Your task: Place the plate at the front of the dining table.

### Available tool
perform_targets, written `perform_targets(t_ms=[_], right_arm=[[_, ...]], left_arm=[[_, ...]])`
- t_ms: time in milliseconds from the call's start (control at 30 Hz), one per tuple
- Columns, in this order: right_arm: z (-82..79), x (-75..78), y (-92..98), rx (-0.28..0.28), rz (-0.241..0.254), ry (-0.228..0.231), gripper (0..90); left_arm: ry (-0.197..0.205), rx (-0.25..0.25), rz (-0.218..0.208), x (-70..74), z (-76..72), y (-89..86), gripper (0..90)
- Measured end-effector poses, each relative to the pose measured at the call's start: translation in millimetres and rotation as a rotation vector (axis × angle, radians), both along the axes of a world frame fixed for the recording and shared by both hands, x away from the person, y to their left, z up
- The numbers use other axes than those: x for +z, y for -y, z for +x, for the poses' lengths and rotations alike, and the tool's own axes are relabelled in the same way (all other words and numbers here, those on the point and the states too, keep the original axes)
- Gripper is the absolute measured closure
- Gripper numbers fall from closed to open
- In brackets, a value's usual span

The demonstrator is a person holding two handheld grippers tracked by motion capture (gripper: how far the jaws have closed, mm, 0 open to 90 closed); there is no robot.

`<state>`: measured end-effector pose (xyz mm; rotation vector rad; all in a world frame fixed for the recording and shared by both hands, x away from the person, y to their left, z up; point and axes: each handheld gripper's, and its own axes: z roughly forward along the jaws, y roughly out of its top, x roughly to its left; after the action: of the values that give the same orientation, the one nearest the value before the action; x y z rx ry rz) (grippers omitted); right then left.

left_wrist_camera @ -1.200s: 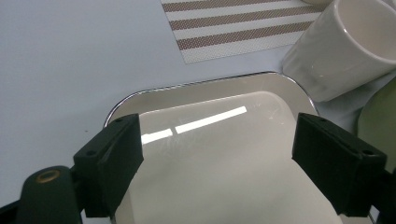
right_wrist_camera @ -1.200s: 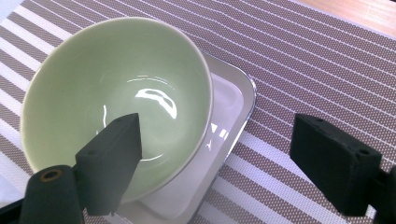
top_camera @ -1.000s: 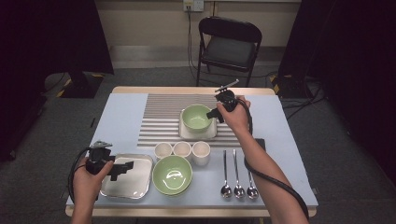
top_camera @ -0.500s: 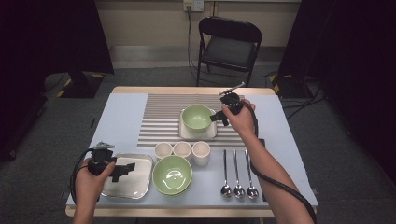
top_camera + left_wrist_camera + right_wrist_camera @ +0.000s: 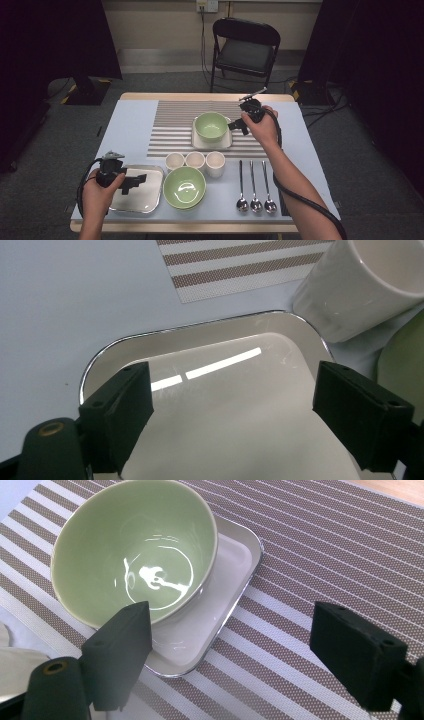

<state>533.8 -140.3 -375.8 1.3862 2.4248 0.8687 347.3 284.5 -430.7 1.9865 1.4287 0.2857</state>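
A green bowl (image 5: 211,125) (image 5: 135,550) sits on a white square plate (image 5: 224,142) (image 5: 225,600) on the striped placemat (image 5: 172,125). My right gripper (image 5: 234,125) (image 5: 240,650) hovers just right of that bowl, open, with nothing between its jaws. My left gripper (image 5: 134,182) (image 5: 240,415) is open above a shiny metal tray (image 5: 145,200) (image 5: 200,345) at the front left, and the tray is bare under it.
A second green bowl (image 5: 184,186) stands beside the tray. Behind it are three white cups (image 5: 195,160), one of them close by in the left gripper view (image 5: 360,285). Three spoons (image 5: 255,187) lie at the front right. A folding chair (image 5: 245,50) stands beyond the table.
My right gripper has drawn back a little to the right and toward the person, away from the bowl on the plate. The left gripper has barely shifted over the tray.
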Motion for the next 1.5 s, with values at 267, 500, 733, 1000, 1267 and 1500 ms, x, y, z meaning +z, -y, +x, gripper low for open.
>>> perform_targets(t_ms=[267, 500, 733, 1000, 1267, 1500], right_arm=[[-2.1, 1.4, 1.9, -0.004, 0.001, 0.005, 16.5], [-4.4, 2.8, 2.7, -0.001, 0.002, 0.002, 16.4], [-3.6, 3.1, 3.1, 0.005, 0.002, 0.011, 16.4], [-5.1, -1.6, 2.6, 0.008, 0.004, 0.002, 16.4], [-7.8, -0.2, 7.0, 0.01, 0.009, 0.007, 16.4], [-9.4, -1.8, 12.9, 0.005, 0.013, 0.01, 16.4]], left_arm=[[0.006, -0.008, -0.007, 2.2, 3.2, 3.3, 15.8], [0.008, -0.012, -0.013, 1.9, 5.7, 5.3, 15.8], [0.004, -0.011, 0.0, 1.7, 4.6, 3.0, 15.8], [0.005, 0.001, -0.004, 3.0, 3.5, 2.7, 15.8], [0.001, -0.016, -0.009, 0.9, 7.1, 9.2, 15.8], [0.001, -0.008, -0.003, 1.7, 5.2, 5.5, 15.8]])
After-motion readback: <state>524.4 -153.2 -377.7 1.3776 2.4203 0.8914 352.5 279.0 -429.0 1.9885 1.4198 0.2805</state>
